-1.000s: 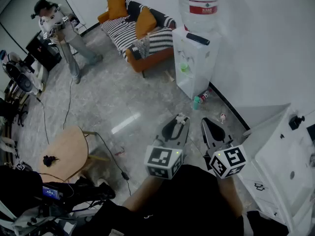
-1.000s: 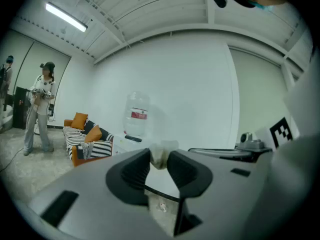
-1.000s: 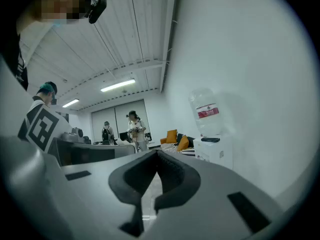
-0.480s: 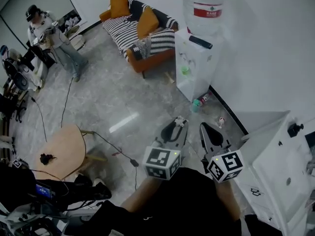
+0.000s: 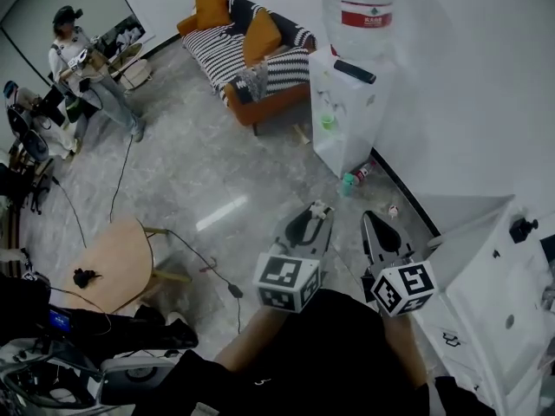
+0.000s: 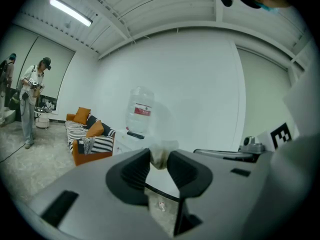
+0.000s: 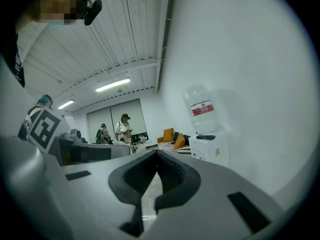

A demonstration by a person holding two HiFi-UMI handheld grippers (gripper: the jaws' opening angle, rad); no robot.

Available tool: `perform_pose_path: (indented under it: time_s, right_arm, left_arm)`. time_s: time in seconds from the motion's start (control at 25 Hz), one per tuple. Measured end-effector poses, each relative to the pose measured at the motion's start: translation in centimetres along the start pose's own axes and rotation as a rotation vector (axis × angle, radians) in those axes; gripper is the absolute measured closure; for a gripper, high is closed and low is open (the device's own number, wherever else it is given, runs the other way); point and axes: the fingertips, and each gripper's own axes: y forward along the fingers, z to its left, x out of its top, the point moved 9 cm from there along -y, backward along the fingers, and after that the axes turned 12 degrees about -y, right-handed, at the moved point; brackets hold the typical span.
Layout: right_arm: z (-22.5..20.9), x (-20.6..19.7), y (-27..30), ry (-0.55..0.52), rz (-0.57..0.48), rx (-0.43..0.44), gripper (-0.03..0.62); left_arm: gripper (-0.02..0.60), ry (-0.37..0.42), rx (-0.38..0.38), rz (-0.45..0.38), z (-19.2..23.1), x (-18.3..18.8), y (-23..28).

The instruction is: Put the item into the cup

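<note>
My left gripper is held out over the grey floor, shut on a small crumpled whitish item. The left gripper view shows that item pinched between the two black pads. Beside it my right gripper is also raised, and in the right gripper view its jaws meet at the tips with nothing between them. I see no cup that I can be sure of; a small green thing sits at the front of the water dispenser.
An orange and striped sofa stands at the back, next to the dispenser. A white cabinet is at the right. A round wooden table and cables lie at the left. A person stands far left.
Both grippers stay nearly where they were, the left still shut on the item. The far person has shifted towards the back left.
</note>
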Motion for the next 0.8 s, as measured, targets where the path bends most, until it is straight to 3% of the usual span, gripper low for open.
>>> perform_pose_path:
  time_s: [0.4, 0.8]
  right_arm:
    - [0.2, -0.4, 1.0, -0.035, 0.011, 0.044, 0.583]
    - [-0.8, 0.7, 5.0, -0.102, -0.007, 0.060, 0.583]
  left_arm:
    - [0.476, -0.002, 0.020, -0.026, 0.6, 0.0, -0.1]
    - [0.476, -0.058, 0.053, -0.084, 4.7, 1.6, 2.0]
